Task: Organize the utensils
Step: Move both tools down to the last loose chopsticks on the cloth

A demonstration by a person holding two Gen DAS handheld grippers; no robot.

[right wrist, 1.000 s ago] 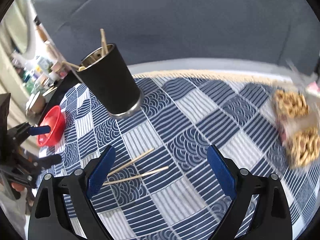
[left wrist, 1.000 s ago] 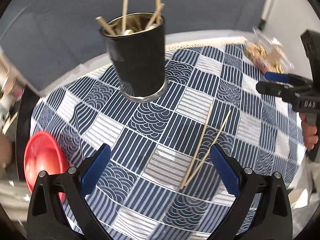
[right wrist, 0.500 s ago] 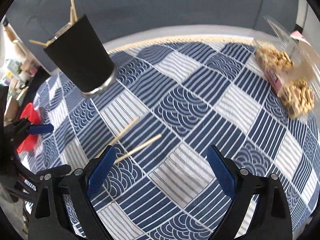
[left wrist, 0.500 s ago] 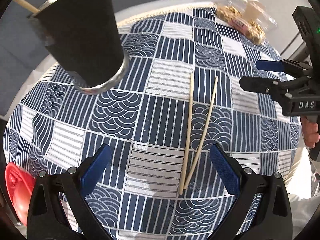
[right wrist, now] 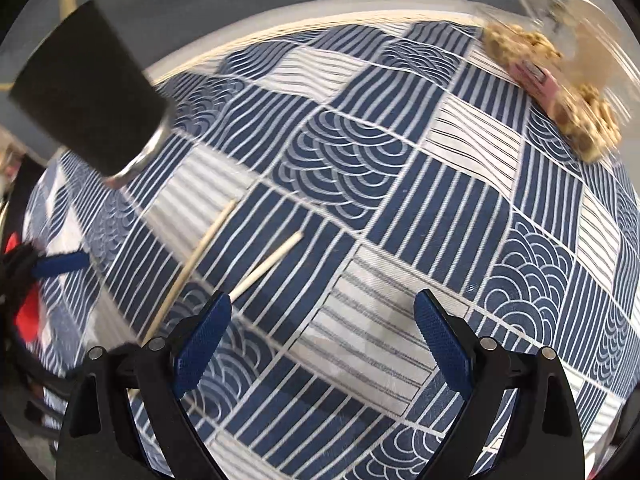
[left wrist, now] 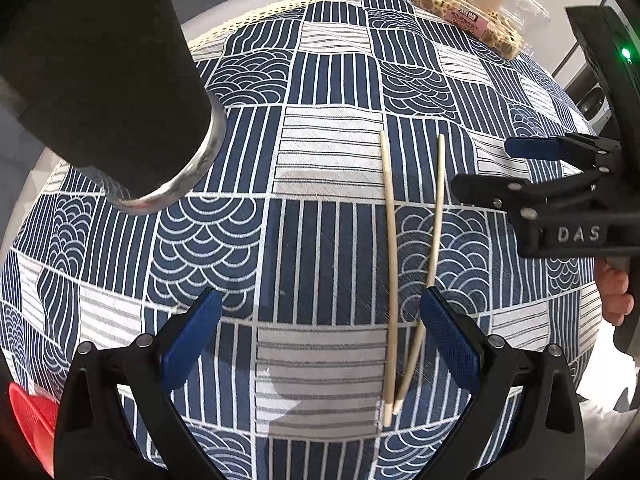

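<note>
Left gripper (left wrist: 318,332) is spread wide, holding nothing, low over two chopsticks (left wrist: 394,280) lying near right of the black cup (left wrist: 108,80); advise centring rightward before closing, right gripper (right wrist: 322,334) likewise agape.

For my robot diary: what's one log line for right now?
left gripper: open, empty | right gripper: open, empty | chopsticks: loose on tablecloth | black cup: upright

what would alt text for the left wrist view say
Two wooden chopsticks lie on a blue-and-white patterned tablecloth, their near ends between the open left claw. A black cup stands at upper left; the right claw reaches in from the right.
</note>
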